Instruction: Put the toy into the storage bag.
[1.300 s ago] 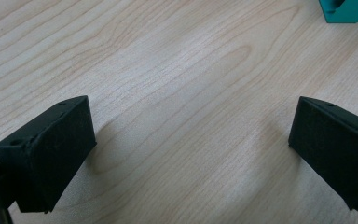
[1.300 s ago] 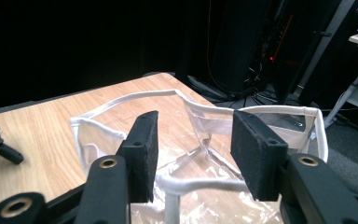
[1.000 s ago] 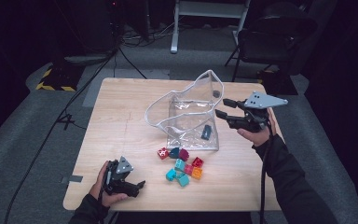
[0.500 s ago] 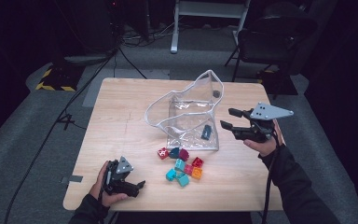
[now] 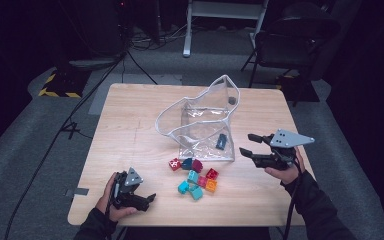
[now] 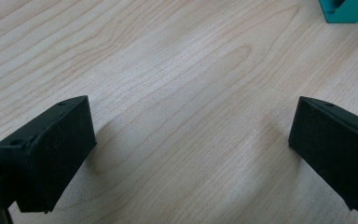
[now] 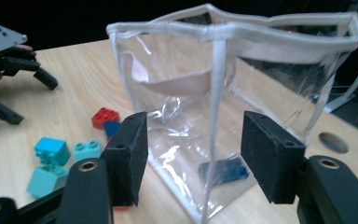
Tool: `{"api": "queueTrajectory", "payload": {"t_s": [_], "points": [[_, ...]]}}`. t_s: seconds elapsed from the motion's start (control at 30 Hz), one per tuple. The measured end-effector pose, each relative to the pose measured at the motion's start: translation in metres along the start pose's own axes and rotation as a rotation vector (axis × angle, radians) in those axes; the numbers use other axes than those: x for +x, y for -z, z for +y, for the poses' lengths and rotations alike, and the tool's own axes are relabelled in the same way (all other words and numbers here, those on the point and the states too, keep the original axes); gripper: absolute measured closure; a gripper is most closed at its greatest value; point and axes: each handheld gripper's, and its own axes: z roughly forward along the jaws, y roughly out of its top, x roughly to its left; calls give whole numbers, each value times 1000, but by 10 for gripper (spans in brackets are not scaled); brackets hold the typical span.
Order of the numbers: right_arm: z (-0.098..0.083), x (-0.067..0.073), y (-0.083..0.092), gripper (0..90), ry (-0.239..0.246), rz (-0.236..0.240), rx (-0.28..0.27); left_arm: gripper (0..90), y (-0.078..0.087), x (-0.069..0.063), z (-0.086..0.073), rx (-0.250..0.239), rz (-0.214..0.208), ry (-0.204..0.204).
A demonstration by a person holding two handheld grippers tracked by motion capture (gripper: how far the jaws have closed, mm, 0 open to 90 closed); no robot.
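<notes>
A light wooden table (image 5: 130, 120) carries a clear plastic bag (image 5: 200, 125) with white-trimmed edges, standing open-topped near the middle and slightly to the far side, a dark blue brick (image 5: 222, 142) lying inside it on the bottom. At the bag's right edge hovers the right gripper (image 5: 249, 145), held level in a hand at the table's right side and pointing left at the bag — its jaws have just been opening and stand parted with nothing pressed between them; in the right gripper view the bag's white corner seam rises just beyond the gap, apart from both pads. At the near left corner the left gripper (image 5: 147, 200) rests low over the table, its jaws spread wide over bare wood. Just near of the bag lies a loose cluster of small toy bricks (image 5: 195, 177) — red, dark teal, magenta, orange and several turquoise — sitting between the two grippers, untouched by either.
</notes>
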Motion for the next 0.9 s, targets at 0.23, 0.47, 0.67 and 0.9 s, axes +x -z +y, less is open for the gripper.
{"api": "queueTrajectory", "payload": {"t_s": [0.23,0.47,0.67,0.9], "points": [[-23,11,-5,424,-7,27,37,6,0,0,0,0,0,0],[-48,26,-23,425,-3,74,104,6,0,0,0,0,0,0],[-66,42,-44,431,8,145,166,6,0,0,0,0,0,0],[-78,55,-56,441,-4,216,201,6,0,0,0,0,0,-1]]}}
